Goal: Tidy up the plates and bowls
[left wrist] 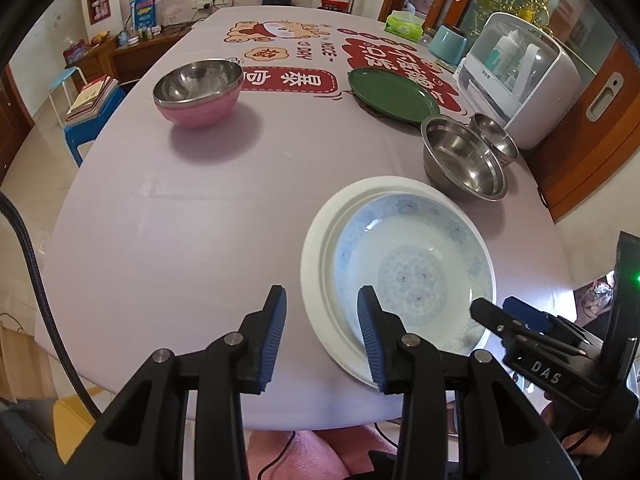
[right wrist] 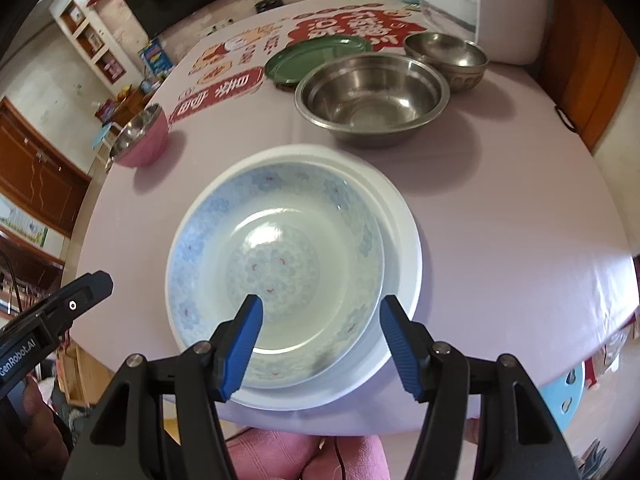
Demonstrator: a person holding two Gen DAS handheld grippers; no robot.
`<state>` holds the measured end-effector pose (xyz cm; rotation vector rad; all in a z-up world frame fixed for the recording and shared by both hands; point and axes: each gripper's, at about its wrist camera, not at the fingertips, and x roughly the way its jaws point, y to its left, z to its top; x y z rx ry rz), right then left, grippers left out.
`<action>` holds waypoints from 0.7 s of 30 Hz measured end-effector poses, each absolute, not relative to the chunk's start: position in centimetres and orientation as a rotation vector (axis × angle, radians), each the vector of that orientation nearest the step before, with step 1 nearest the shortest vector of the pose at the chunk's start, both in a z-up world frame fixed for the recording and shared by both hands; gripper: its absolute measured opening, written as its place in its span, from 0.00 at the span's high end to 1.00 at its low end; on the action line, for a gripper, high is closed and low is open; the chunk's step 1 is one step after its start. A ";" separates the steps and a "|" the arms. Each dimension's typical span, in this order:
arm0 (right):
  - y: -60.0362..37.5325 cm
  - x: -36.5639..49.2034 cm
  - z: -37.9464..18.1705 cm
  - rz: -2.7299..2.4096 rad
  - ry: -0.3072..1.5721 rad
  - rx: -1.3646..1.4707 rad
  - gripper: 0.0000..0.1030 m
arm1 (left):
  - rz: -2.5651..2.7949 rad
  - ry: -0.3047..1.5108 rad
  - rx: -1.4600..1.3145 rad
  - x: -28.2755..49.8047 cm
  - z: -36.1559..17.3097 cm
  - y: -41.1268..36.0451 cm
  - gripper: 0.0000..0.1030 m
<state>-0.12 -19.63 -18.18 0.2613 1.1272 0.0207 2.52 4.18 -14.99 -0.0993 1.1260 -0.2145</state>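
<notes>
Your left gripper [left wrist: 322, 332] and right gripper [right wrist: 320, 344] hung open, empty; floral bowl [right wrist: 276, 268] sat nested on white plate [right wrist: 404, 240], lower centre. Steel bowls [right wrist: 372, 96], green plate [right wrist: 316, 58], pink bowl [right wrist: 140, 140] apparently remained unsorted, upper frame.

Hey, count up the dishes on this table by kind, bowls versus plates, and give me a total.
Bowls: 4 (blue floral bowl, pink bowl with steel lining, large steel bowl, small steel bowl)
Plates: 2 (white plate under the floral bowl, green plate)
Total: 6
</notes>
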 end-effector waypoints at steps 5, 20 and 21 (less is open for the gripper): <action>-18.9 -0.8 -16.7 -0.036 1.098 0.291 0.41 | -0.253 1.128 -0.091 2.8 -14.1 5.5 0.56; -16.7 -4.4 -15.4 -0.087 1.094 0.296 0.35 | -0.405 1.184 -0.005 3.9 -14.0 5.9 0.33; -16.7 -4.5 -15.3 -0.089 1.094 0.291 0.35 | -0.415 1.184 0.001 3.9 -13.9 5.6 0.32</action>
